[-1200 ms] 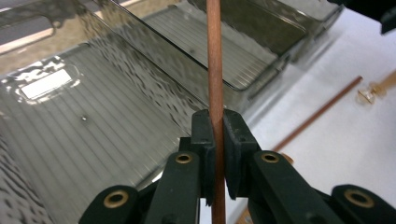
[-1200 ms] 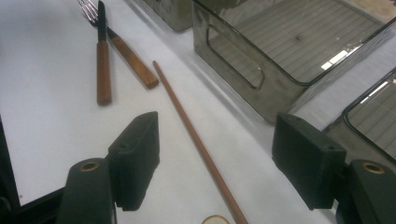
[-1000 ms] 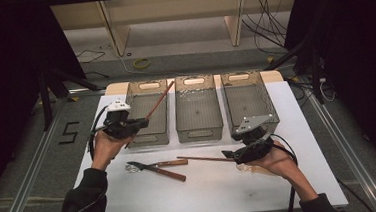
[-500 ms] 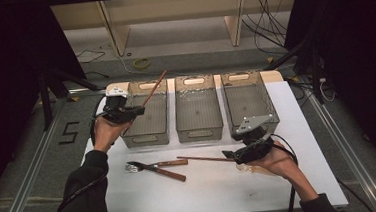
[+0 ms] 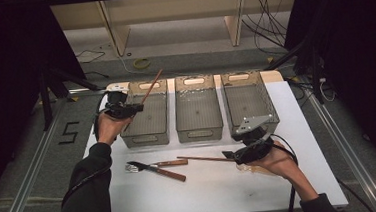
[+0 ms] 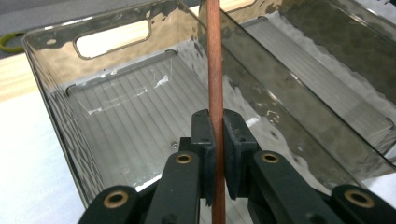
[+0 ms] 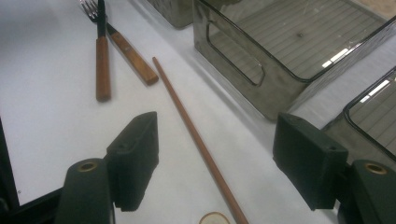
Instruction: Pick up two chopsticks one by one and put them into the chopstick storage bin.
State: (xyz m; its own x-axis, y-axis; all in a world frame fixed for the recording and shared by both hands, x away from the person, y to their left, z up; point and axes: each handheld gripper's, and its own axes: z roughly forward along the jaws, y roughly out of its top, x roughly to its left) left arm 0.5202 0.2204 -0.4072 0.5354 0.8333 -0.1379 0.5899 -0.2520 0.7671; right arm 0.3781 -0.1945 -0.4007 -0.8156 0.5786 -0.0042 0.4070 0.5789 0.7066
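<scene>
The one piece of writing you can read is a dark "5" (image 5: 70, 133) marked on the grey floor at the left of the high view.

Three clear, smoke-tinted plastic bins sit side by side across the upper middle of that view on the white table (image 5: 212, 189), each a rectangle with a cut-out handle at either end and a ribbed floor. The left bin (image 5: 147, 120), the middle bin (image 5: 198, 113) and the right bin (image 5: 248, 102) have nothing lying in them.

Your left gripper (image 5: 135, 108) is clamped on a slim, round, reddish-brown wooden chopstick (image 5: 150, 90); in the left gripper view the pads squeeze the stick (image 6: 215, 84) from both sides, and it rises up the centre of the frame over the ribbed bottom of the left bin (image 6: 116, 116). In the high view that chopstick slants up and to the right above the bin's near-left corner.

Your right gripper (image 5: 229, 155) stands wide open, with nothing pressed between the pads. A second chopstick (image 7: 196, 140) lies flat on the table, running diagonally from upper middle to bottom centre of the right gripper view, between the two jaws but touching neither.

At the upper left of that view lie a fork (image 7: 91, 9) with a wooden handle and a knife (image 7: 133, 56) with a wooden handle, crossing near their metal ends.
</scene>
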